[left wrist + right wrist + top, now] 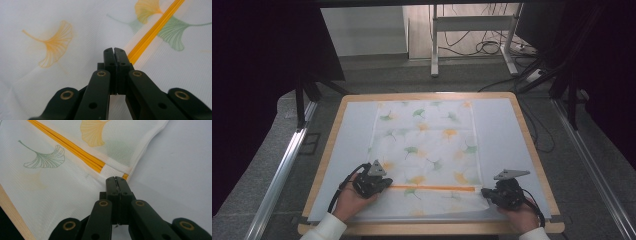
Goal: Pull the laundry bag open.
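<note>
**Two closed grippers at the ends of an orange stripe**

We start with the table (532,150), a light wooden top filling the middle of the high view, covered by a pale grey sheet (502,135). On that sheet, centred in the frame, lies the white cloth (427,145) printed with green and orange ginkgo leaves; its near part is folded, and an orange stripe (432,188) runs level across the lower middle of the picture.

At the lower left of the high view we see the left gripper (387,183), held in a hand (349,200) coming in from the bottom edge, its tips at the left end of the stripe. In the left gripper view its jaws stand pressed together, with nothing visible between them (the stripe runs away toward the upper right, just beside the tips).

At the lower right, the right gripper (485,192) sits at the stripe's right end, at the cloth's edge. In the right gripper view its jaws are likewise closed, tips meeting right at the cloth's corner; whether they pinch any fabric we cannot tell.
</note>
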Action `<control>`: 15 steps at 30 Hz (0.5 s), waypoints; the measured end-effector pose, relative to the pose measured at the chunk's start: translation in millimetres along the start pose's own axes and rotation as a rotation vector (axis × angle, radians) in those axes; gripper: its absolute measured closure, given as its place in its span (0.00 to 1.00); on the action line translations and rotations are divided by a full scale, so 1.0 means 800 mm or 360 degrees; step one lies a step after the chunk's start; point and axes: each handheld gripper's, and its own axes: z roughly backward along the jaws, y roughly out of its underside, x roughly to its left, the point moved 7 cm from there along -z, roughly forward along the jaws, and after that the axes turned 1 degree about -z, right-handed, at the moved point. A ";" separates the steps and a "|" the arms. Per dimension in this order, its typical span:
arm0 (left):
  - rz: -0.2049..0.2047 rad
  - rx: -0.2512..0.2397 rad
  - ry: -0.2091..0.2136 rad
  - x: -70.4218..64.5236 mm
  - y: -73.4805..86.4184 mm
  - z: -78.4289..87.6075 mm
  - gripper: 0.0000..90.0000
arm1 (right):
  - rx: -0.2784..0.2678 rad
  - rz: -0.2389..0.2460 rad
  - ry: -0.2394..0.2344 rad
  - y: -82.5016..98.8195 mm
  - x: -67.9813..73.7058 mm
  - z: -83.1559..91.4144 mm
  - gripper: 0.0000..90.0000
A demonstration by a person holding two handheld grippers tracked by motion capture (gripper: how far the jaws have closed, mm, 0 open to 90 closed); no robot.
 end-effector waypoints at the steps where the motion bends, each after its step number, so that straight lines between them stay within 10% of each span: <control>1: 0.0000 0.0003 -0.0006 0.001 0.001 0.001 1.00 | 0.0001 -0.0001 0.0002 0.000 0.000 0.000 1.00; 15: 0.0051 0.0017 -0.0039 0.021 0.023 0.015 1.00 | 0.0001 -0.0002 0.0002 0.000 0.000 0.000 1.00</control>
